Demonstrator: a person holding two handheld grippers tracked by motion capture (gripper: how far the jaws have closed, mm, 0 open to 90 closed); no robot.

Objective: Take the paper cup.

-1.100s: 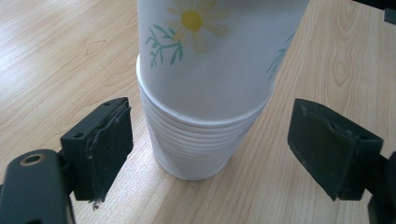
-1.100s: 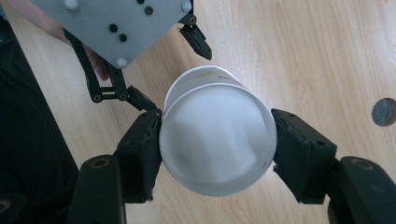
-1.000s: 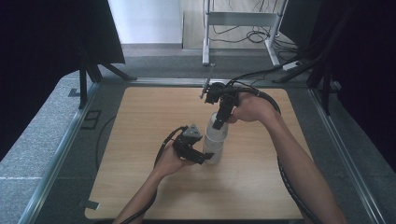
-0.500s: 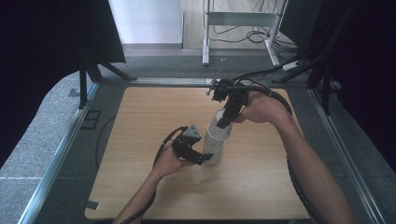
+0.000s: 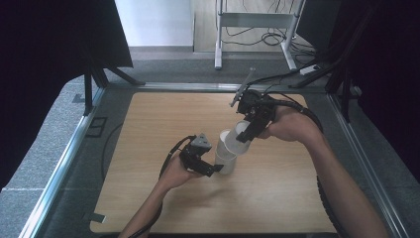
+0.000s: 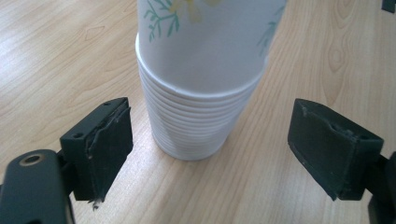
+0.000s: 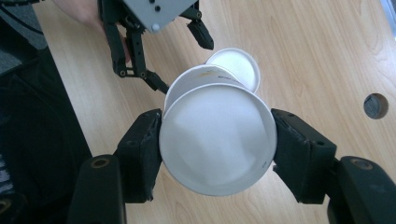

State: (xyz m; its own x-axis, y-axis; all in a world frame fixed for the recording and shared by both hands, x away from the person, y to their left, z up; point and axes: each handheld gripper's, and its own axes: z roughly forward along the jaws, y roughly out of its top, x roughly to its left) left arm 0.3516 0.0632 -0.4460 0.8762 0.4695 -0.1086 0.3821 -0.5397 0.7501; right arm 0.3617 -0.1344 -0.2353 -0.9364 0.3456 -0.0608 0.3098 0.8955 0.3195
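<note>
A wooden table (image 5: 148, 198) is seen from above, its far edge bounded by a metal rail and a dark floor beyond. Near the middle of the table a stack of paper cups (image 6: 196, 126) is stood upright on the wood, its nested rims showing as close rings.

From the right, the right gripper (image 5: 243, 135) is brought in at a slant, and a single top cup (image 7: 217, 144) is clamped across its mouth between the two black jaws, which are pressed on opposite sides of the rim. This cup is tilted: its long axis leans up and to the right, away from the upright axis of the stack, while its base appears to sit partly inside the cup below. Whether it is wholly free cannot be told.

From the near left, the left gripper (image 5: 214, 170) is held low beside the foot of the stack. Its jaws are spread to either side of the stack's base, with bare wood visible between each pad and the cups, so nothing is gripped there.

The coming move is judged to turn on that lean: the held cup would be drawn along its own axis, up and rightward, while the stack lies directly between the left jaws, ready to be steadied.
</note>
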